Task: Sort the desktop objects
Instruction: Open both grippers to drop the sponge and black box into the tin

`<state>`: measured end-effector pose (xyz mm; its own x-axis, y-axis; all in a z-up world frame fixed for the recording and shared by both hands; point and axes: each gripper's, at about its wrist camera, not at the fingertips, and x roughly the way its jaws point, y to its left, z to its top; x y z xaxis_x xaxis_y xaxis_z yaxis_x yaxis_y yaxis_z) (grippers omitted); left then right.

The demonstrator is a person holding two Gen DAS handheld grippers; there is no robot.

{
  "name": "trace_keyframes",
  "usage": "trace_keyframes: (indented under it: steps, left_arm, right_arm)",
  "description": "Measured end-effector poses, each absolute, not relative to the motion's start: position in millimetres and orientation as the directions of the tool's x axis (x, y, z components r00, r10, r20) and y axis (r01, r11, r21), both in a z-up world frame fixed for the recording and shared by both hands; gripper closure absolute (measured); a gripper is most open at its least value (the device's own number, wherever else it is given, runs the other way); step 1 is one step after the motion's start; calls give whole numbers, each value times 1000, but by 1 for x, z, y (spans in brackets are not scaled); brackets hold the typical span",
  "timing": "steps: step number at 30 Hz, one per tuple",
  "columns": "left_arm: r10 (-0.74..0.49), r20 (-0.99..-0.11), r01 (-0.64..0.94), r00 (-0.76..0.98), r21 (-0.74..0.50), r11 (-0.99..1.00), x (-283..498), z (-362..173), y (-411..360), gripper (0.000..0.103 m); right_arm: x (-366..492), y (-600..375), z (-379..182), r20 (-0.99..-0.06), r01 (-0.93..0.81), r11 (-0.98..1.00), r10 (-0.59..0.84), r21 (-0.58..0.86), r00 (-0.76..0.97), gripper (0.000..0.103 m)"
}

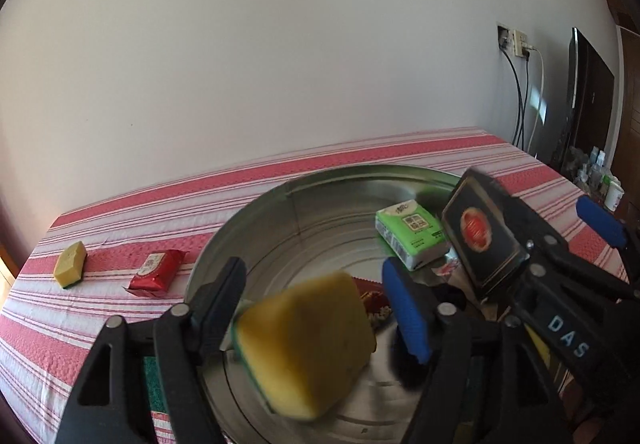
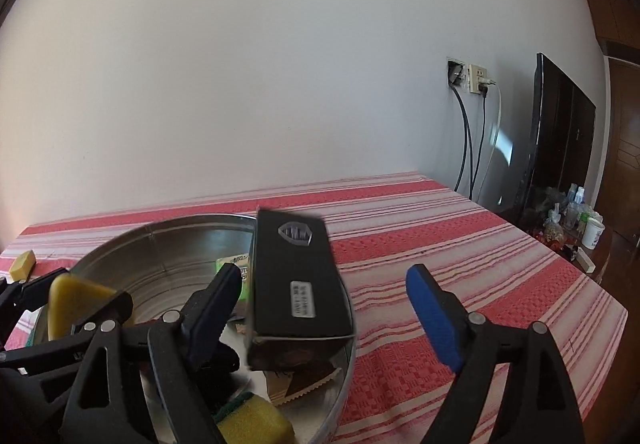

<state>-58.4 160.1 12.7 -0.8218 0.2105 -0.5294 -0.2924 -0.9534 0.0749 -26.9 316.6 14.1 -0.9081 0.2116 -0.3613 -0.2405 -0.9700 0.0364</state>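
A round metal basin (image 1: 248,228) stands on the striped cloth. My left gripper (image 1: 316,304) is open over it; a yellow sponge (image 1: 304,344) with a green back, blurred, hangs loose between the fingers. My right gripper (image 2: 324,284) is open above the basin's right rim (image 2: 344,372); a black box (image 2: 298,276), blurred, sits free between its fingers, touching neither. The box also shows in the left wrist view (image 1: 480,236). A green tissue pack (image 1: 412,234) lies in the basin.
A second yellow sponge (image 1: 71,264) and a red packet (image 1: 156,271) lie on the cloth left of the basin. Another sponge (image 2: 256,424) and paper packets lie in the basin. A dark screen (image 2: 560,140) and wall cables stand at the right.
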Motion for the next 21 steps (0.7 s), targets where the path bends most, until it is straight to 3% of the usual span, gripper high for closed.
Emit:
trace_keyframes:
  steps: [3,7,16,21]
  left_arm:
    - [217,-485,-279,-847,58,-959,-53,15,152,2]
    - [212,-428,-261,-879,58,-964,-47,17,143,1]
    - [216,-427,-223,-878,-35,-974,-50,14,102,1]
    - [204,-424,-197,-882,-61,-979,-50,14,85,1]
  right_arm:
    - [-12,320,17,-299,-252,-965,220,71,-929,14]
    - [3,316,22,-239,-266,-961,242,71,-940,13]
    - [5,314,24,-236,-280,-958,258,66,-937,13]
    - [14,316,26,-188,-283,-956,264,81,-946,13]
